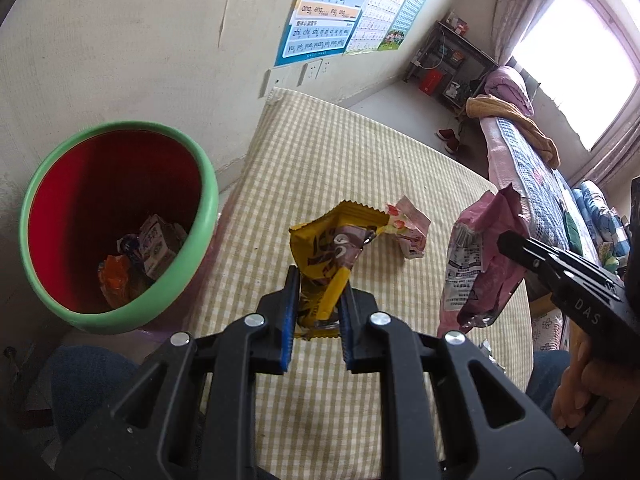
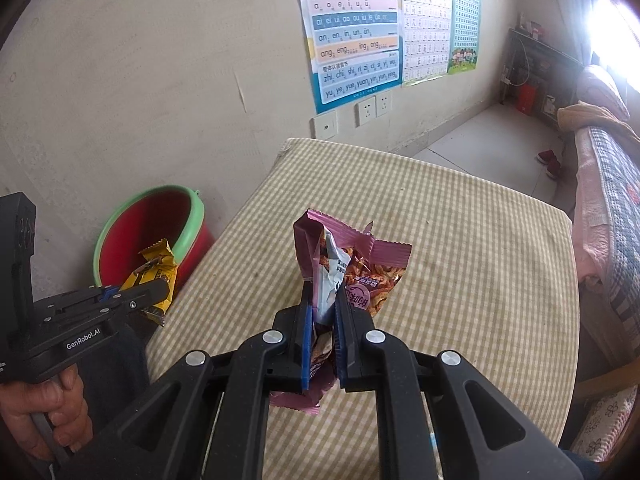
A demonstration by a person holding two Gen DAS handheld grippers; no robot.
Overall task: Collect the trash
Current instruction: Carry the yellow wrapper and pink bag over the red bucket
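My left gripper (image 1: 319, 280) is shut on a yellow snack wrapper (image 1: 332, 248) and holds it above the table's left edge, near the red bin with a green rim (image 1: 208, 200). The bin holds several pieces of trash (image 1: 140, 256). My right gripper (image 2: 322, 284) is shut on a pink snack bag (image 2: 360, 276), held upright above the checked tablecloth (image 2: 460, 240). A small pink-and-white wrapper (image 1: 412, 228) lies on the table beyond the yellow one. In the right wrist view the left gripper (image 2: 132, 300), the yellow wrapper (image 2: 158, 268) and the bin (image 2: 192, 220) show at the left.
The bin stands on the floor between the wall (image 1: 120, 40) and the table. A bed with quilts (image 1: 540, 168) runs along the right side. Posters (image 2: 356, 36) and sockets (image 2: 372, 108) are on the wall. A shelf (image 1: 448, 68) stands far back.
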